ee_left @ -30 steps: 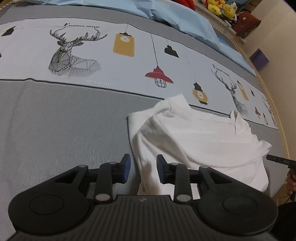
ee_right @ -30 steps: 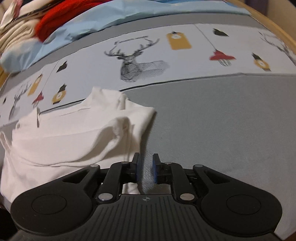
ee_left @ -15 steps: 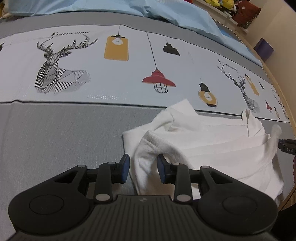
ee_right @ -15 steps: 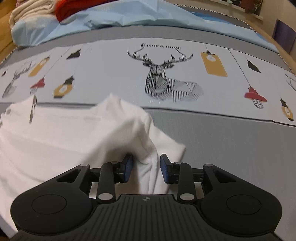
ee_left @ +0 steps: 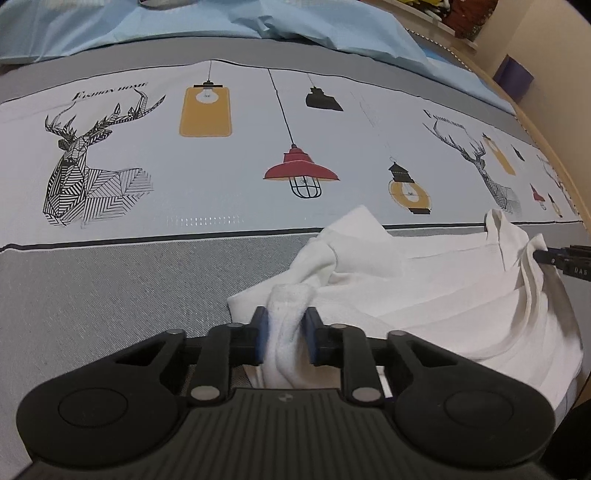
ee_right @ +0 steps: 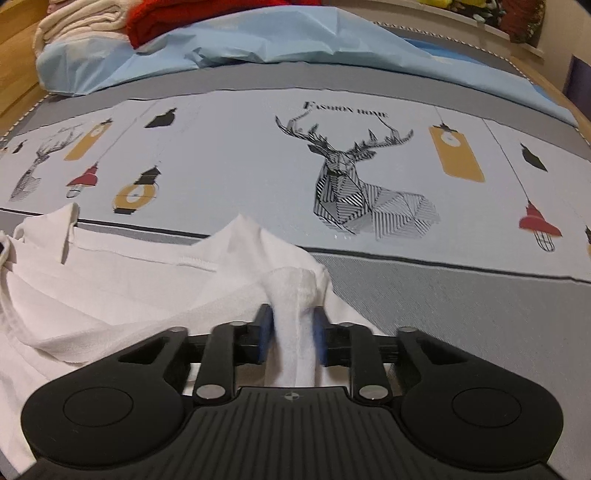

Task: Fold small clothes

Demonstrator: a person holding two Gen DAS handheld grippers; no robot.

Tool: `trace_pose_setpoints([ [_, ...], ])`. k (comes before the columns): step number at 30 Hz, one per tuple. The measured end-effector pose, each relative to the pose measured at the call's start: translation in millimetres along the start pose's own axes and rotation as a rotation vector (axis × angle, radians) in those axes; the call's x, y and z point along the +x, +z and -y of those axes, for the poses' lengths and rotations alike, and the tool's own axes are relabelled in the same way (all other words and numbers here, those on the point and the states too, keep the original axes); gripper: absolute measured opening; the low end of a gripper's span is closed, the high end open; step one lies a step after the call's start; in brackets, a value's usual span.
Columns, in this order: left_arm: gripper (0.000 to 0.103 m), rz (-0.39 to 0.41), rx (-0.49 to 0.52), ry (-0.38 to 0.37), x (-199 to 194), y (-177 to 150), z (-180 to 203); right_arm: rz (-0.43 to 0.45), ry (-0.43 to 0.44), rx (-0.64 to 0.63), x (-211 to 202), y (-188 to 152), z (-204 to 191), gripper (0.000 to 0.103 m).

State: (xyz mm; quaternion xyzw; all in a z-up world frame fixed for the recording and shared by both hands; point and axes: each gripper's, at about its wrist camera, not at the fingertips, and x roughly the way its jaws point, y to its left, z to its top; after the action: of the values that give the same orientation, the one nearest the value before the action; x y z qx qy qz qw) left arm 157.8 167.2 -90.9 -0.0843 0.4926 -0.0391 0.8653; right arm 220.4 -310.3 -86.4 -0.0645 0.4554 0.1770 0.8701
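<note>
white garment (ee_left: 424, 291) lay crumpled on the grey band of the bedspread (ee_left: 110, 295), its far edge just reaching the printed strip of deer and lamps. light blue sheet (ee_right: 258, 40) was bunched along the far side of the bed; a red item (ee_right: 155, 14) and cream folded cloth (ee_right: 81, 18) sat beyond it.

left gripper (ee_left: 284, 336): jaws were closing, with a bunched fold of the garment's near left corner between the 2 blue pads (ee_left: 261, 334); pads pressed on the cloth from both sides, so the corner was pinched.

right gripper (ee_right: 293, 338): jaws were closing too, a thick roll of the garment's right corner between its pads (ee_right: 265, 338); cloth was squeezed between them, hem seam visible in the roll.

in the left wrist view, the other gripper's black fingertip showed at the far right edge, touching the garment's opposite corner. the rest of the garment sagged in loose folds between the 2 grips.
</note>
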Motion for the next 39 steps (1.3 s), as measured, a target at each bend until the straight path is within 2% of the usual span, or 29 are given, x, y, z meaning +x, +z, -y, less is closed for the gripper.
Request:
trace_pose_setpoints([
  [5, 0.016, 0.004, 0.003, -0.001, -1, 1, -2, 0.006, 0.012, -0.009, 1, 2, -1, 0.007],
  [8, 0.014, 0.028, 0.007, 0.000, -7, 3, -3, 0.021, 0.026, 0.010, -3, 5, 1, 0.005],
  [10, 0.013, 0.069, -0.004, 0.004, -15, 5, -5, 0.069, 0.044, 0.074, -12, 11, 10, 0.004],
  [13, 0.012, 0.173, -0.067, 0.009, -31, 11, -14, 0.202, 0.055, 0.232, -33, 20, 31, 0.004],
  [16, 0.012, 0.239, -0.105, 0.034, -37, 15, -18, 0.309, 0.005, 0.338, -46, 23, 45, 0.004],
  [21, 0.012, 0.292, -0.092, 0.073, -38, 23, -10, 0.318, -0.077, 0.326, -41, 27, 40, 0.004],
  [26, 0.010, 0.331, -0.132, 0.114, -37, 30, -14, 0.354, -0.102, 0.342, -41, 34, 37, 0.004],
  [28, 0.019, 0.292, -0.190, 0.126, -35, 34, -22, 0.297, -0.111, 0.358, -32, 35, 38, 0.008],
  [29, 0.028, 0.255, -0.236, 0.077, -33, 34, -28, 0.250, -0.129, 0.358, -26, 34, 37, 0.021],
  [30, 0.029, 0.240, -0.257, 0.040, -32, 33, -31, 0.216, -0.154, 0.351, -23, 33, 35, 0.035],
  [31, 0.029, 0.236, -0.249, 0.031, -35, 32, -30, 0.206, -0.171, 0.342, -23, 31, 35, 0.038],
  [34, 0.029, 0.222, -0.196, 0.008, -43, 27, -27, 0.187, -0.131, 0.344, -30, 24, 37, 0.038],
  [36, 0.032, 0.155, -0.195, -0.057, -44, 19, -30, 0.142, -0.077, 0.364, -34, 17, 40, 0.038],
  [39, 0.034, 0.038, -0.168, -0.096, -39, 5, -29, 0.035, 0.004, 0.366, -37, -1, 41, 0.039],
])
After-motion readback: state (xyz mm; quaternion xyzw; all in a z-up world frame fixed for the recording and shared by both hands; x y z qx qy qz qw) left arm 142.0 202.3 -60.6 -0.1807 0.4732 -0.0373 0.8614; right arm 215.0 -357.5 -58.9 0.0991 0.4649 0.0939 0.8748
